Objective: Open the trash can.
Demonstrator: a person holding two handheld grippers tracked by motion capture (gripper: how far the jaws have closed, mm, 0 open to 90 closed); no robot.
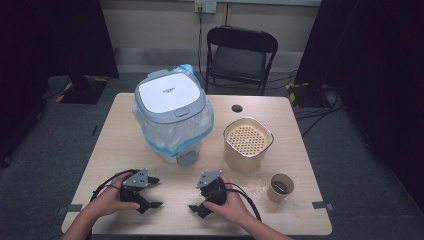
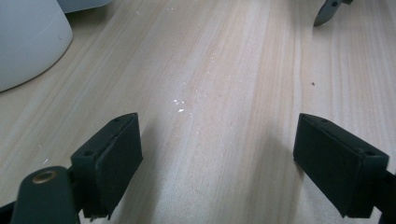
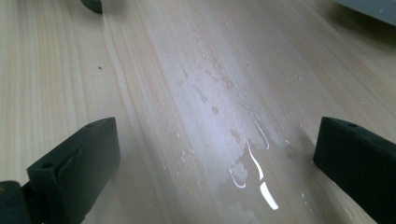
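High view: left tongs (image 1: 150,192) and right tongs (image 1: 200,200) resting low on the table (image 1: 115,145), facing each other, near its front edge, both spread wide and holding nothing; lidded bin (image 1: 172,115) with plastic liner behind them, beige canister (image 1: 247,142) and paper cup (image 1: 280,187) off to the right. Left gripper view: jaws wide apart over bare wood, bin's white base (image 2: 28,42) at upper left. Right gripper view: jaws gaping, empty, over a wet patch (image 3: 247,172) on the wood.

I work in a staged recording room: black curtains (image 1: 55,35) at ten o'clock, folding chair (image 1: 240,57) at twelve, bare table (image 1: 150,150).
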